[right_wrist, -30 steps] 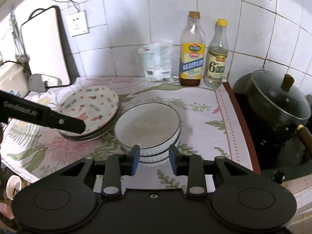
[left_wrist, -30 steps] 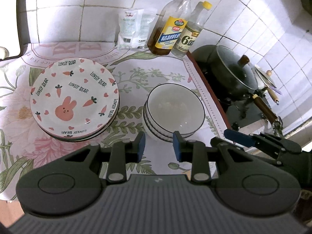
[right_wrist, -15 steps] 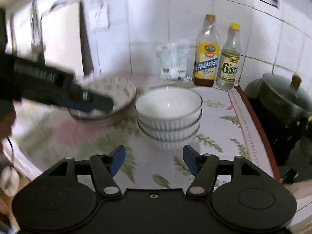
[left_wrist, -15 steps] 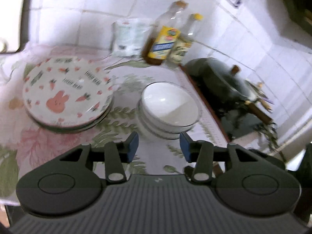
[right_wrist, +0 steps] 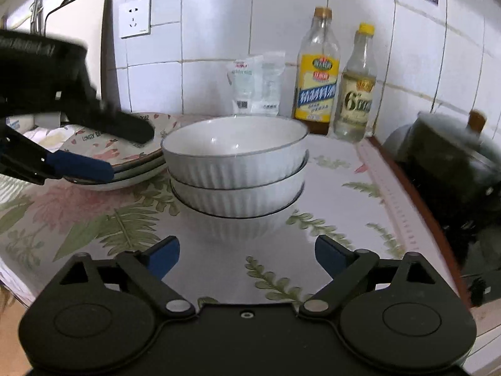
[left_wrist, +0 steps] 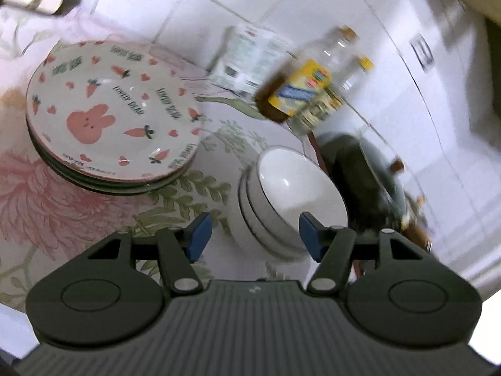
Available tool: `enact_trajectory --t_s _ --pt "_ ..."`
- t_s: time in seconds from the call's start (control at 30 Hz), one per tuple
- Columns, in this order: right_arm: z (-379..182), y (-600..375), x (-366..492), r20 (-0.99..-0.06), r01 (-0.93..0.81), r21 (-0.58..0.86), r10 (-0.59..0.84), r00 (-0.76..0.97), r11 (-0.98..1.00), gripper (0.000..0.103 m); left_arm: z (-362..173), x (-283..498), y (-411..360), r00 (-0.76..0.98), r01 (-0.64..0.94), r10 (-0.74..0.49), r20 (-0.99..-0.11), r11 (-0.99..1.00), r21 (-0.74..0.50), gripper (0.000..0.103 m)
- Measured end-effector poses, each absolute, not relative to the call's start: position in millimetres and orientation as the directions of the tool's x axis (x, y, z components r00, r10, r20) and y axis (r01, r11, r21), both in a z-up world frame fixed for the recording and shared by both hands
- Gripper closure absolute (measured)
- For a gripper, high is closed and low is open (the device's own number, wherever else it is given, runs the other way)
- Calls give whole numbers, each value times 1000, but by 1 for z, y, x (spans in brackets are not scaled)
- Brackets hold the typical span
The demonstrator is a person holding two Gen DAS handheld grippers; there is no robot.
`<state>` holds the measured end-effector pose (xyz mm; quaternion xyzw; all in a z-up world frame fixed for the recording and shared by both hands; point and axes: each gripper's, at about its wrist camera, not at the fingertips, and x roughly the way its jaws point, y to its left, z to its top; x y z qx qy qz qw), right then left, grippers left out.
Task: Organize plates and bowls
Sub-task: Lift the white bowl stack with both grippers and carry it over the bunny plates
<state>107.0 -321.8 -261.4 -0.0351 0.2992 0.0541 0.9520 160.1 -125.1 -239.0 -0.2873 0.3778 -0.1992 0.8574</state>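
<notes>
Right wrist view: plates (right_wrist: 125,156) sit stacked at the left, bowls (right_wrist: 238,169) nested just right of them; neither pile is lifted yet. Left gripper (left_wrist: 253,235) has been opening, half-wide and empty. Right gripper (right_wrist: 247,255) has been spreading wide, empty, near the bowls.

I count two stacks on the tabletop (right_wrist: 338,188). The stack of white ribbed bowls (right_wrist: 236,163), near the middle, shows two bowls for certain; a third may sit under them, but I cannot tell. The stack of bunny-print plates (left_wrist: 109,116) at the left shows about three rims, the exact number unclear. At the far wall I count two bottles (right_wrist: 316,69), side by side, and one clear packet (right_wrist: 255,84) left of them. One lidded pot (right_wrist: 451,144) stands at the right. On the wall, one socket (right_wrist: 135,17).
</notes>
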Motion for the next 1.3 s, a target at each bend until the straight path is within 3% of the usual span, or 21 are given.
enact_trajectory --t_s 0.33,0.63,0.87,1.07,1.3 --pt "-278 -329 140 -541 -156 81 175 823 984 5 -261 206 -138 544 45 -656 -524 646 -762 42" --pt "-286 -334 153 -513 -216 90 231 827 972 0 -273 230 -151 481 79 -641 -598 711 -699 45" --pt "-289 -333 158 -510 -246 73 248 824 967 0 -277 235 -159 475 110 -603 -641 763 -637 63" --pt "-289 -333 157 -502 -248 72 250 828 966 0 -272 234 -166 489 155 -567 -663 804 -573 72" --pt "-288 -333 158 -505 -253 70 253 825 965 0 -274 231 -166 494 180 -559 -666 815 -551 72"
